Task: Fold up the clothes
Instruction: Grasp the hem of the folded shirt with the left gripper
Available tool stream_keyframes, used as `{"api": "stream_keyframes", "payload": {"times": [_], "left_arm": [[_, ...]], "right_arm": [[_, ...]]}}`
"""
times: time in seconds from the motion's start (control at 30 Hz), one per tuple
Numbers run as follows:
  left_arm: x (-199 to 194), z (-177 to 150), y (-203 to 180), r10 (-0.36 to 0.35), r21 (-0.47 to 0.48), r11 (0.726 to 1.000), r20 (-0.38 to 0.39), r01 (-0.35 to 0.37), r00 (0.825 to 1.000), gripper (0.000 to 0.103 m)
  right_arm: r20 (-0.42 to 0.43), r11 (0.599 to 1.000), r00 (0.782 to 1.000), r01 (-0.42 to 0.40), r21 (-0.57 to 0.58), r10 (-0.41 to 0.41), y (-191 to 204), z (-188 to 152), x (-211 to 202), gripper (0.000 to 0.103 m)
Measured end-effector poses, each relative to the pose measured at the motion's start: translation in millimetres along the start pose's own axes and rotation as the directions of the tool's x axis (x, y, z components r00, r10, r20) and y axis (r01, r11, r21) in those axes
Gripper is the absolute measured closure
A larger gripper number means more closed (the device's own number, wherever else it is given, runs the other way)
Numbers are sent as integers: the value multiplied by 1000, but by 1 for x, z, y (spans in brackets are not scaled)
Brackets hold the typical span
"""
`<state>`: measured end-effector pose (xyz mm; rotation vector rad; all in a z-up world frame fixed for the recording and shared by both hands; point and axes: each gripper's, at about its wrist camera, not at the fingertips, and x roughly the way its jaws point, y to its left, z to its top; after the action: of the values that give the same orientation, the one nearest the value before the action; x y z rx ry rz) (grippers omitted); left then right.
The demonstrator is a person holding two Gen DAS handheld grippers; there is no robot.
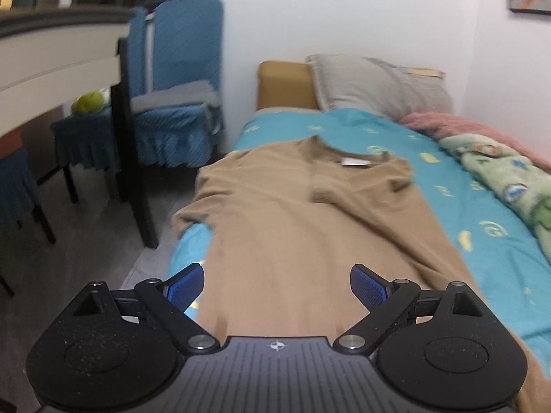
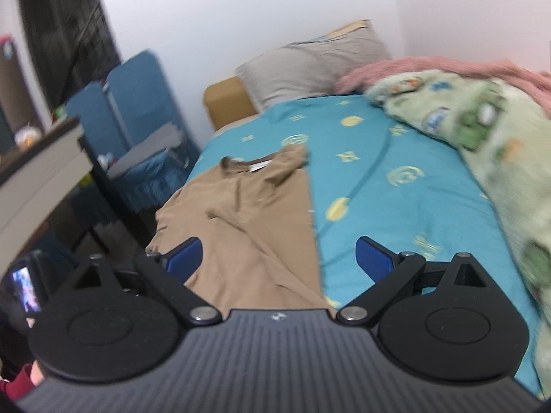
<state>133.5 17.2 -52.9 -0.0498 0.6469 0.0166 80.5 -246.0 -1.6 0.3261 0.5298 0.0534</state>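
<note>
Currently both grippers spread wide, nothing held. Left gripper [image 1: 277,285] hovers over the bottom hem of the tan t-shirt [image 1: 292,213], right gripper [image 2: 278,258] over the shirt's right edge. Shirt lies flat along the left edge of the bed [image 1: 475,251], on the teal sheet, collar toward the grey pillow [image 1: 375,82], one sleeve folded inward. Green blanket [image 2: 482,127] bunched along the bed's right edge.

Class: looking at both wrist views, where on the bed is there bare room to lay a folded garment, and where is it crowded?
Free: the teal sheet between the tan shirt and the green blanket, and a strip between the shirt's collar and the grey pillow. Crowded: the wall side, under the green blanket and pink blanket.
</note>
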Motion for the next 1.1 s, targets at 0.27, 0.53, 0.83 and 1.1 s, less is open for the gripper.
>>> {"api": "stream_keyframes", "payload": {"times": [0.27, 0.53, 0.83, 1.1], "left_arm": [[-26, -32, -103, -176, 112, 976, -113, 189, 978, 20], [-52, -63, -206, -329, 199, 904, -241, 378, 913, 31], [-27, -110, -263, -327, 288, 845, -388, 451, 861, 83], [-44, -87, -224, -410, 177, 854, -347, 488, 844, 99]], "right_arm": [[138, 992, 988, 54, 112, -70, -64, 9, -41, 6], [131, 966, 985, 81, 244, -115, -122, 9, -36, 6], [111, 927, 982, 104, 361, -154, -160, -1, -36, 6], [88, 924, 987, 93, 371, -135, -161, -5, -32, 6]]}}
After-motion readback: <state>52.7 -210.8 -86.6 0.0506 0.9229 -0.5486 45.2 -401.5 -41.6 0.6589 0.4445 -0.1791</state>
